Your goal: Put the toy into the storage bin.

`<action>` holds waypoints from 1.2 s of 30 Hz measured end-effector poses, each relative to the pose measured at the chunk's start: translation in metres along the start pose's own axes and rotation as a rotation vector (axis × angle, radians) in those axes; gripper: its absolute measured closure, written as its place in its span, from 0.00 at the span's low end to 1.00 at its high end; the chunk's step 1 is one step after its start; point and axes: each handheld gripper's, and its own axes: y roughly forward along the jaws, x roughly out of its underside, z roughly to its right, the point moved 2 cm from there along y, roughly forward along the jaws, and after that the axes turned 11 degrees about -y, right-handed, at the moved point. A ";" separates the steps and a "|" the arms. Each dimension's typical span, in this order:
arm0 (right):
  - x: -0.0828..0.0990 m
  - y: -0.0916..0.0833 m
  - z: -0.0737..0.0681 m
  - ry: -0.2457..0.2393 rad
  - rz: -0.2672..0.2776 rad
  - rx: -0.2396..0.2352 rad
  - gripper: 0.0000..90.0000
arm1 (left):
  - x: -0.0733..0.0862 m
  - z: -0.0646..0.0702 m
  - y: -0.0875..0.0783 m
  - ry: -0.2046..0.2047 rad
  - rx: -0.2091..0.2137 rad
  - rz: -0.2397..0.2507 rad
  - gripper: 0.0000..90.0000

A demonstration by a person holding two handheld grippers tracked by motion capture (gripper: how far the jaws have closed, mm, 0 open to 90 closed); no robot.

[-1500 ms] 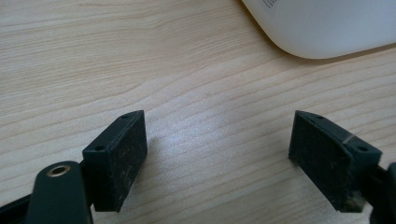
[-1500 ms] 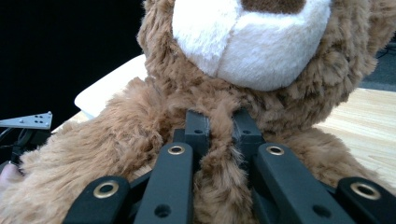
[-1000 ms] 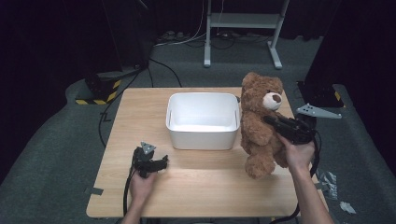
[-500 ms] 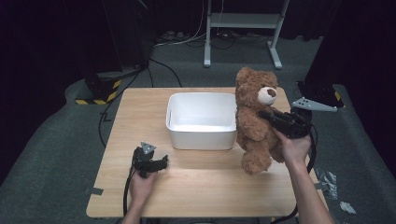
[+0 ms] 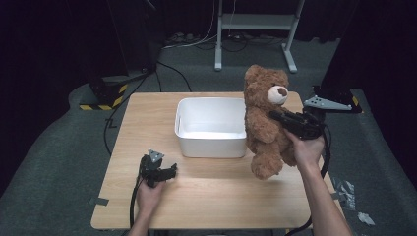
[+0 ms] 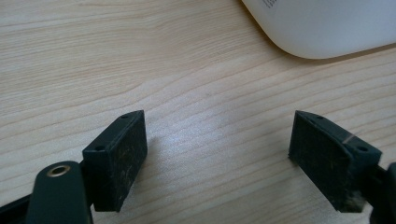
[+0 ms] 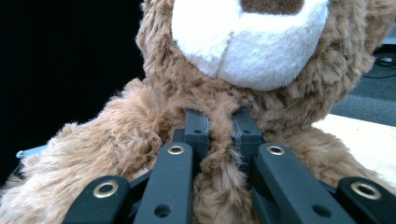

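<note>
A brown teddy bear (image 5: 265, 123) hangs upright above the table's right side, beside the white bin (image 5: 211, 127). My right gripper (image 5: 276, 117) is shut on the bear's chest fur just under the white muzzle (image 7: 247, 46); in the right gripper view a tuft of fur (image 7: 220, 154) is pinched between the two black jaws. The bear's feet hang just over the tabletop. My left gripper (image 5: 172, 170) rests on the wooden table (image 5: 147, 113) near the front left, open, with bare wood between its pads (image 6: 119, 154).
The white bin's corner (image 6: 322, 28) lies just ahead of the left gripper. Cables (image 5: 113, 128) trail over the grey floor left of the table. A metal stand (image 5: 255, 29) is at the back. Tape scraps (image 5: 346, 189) lie on the floor at right.
The right gripper has lifted the bear a little and carried it left, closer to the bin. The left gripper has stayed where it was.
</note>
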 end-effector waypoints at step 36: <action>-0.033 0.035 -0.006 -0.016 -0.014 -0.008 0.89 | 0.000 0.000 0.000 -0.006 0.002 0.000 0.21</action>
